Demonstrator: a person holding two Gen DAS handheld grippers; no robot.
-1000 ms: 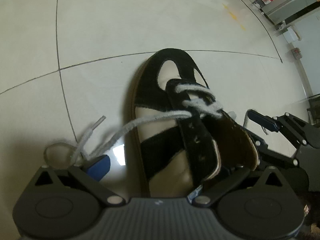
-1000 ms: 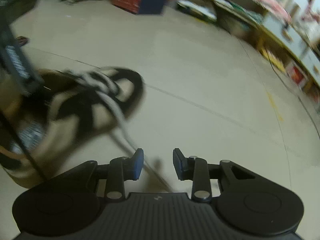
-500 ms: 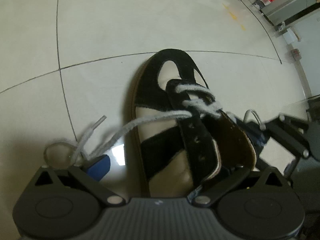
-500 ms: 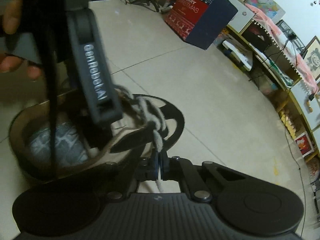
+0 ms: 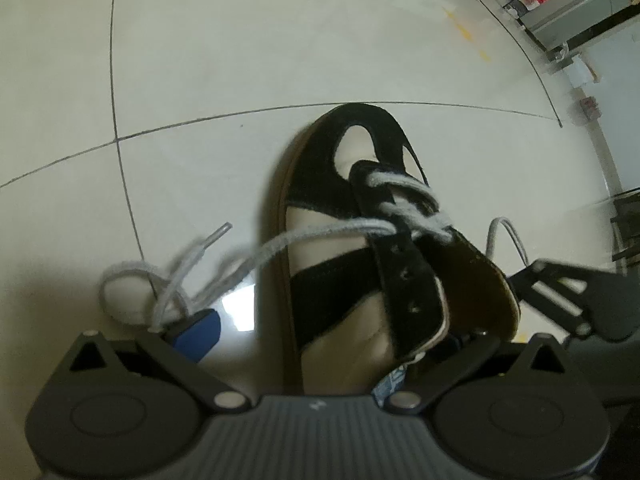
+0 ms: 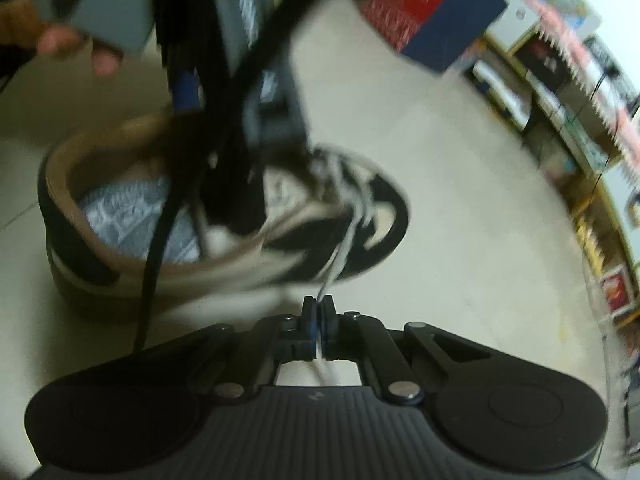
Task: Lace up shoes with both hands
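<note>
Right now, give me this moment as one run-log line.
phase: lacing | right gripper: shut on right lace end | left gripper: open, straddling sneaker | left lace end: loose on floor

Both wrist views look down close at the same shoe from opposite sides.

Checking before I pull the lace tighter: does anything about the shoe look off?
The shoe sits upright, only its front eyelets laced. The left lace end lies loose and tangled beside it. The left tool straddles the shoe's side wall.
</note>
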